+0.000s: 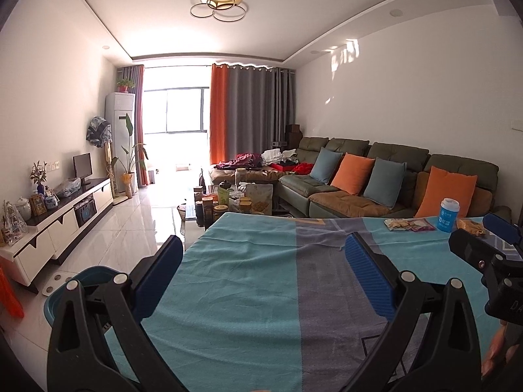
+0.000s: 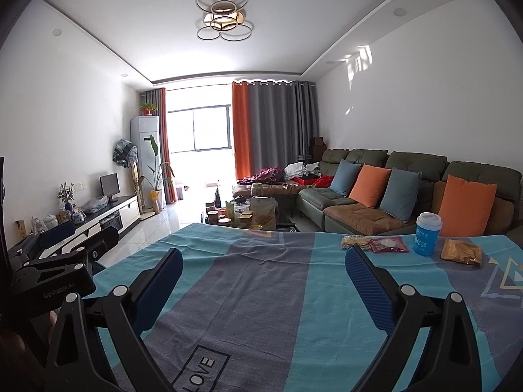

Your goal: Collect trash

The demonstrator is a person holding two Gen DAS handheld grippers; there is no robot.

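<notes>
Trash at far right of table: blue paper cup (image 2: 428,234), upright; orange-brown wrapper (image 2: 461,252) just right of it; red packet (image 2: 388,245) and yellowish packet (image 2: 354,241) to its left. Judged light: wrappers thin, crinkly, best pinched at an edge; cup crushable, take mid-wall gently (may tip). All lie on the blue-grey tablecloth (image 2: 248,281). Right gripper (image 2: 263,269) and left gripper (image 1: 261,254) both spread wide, empty, hovering near the table's front
</notes>
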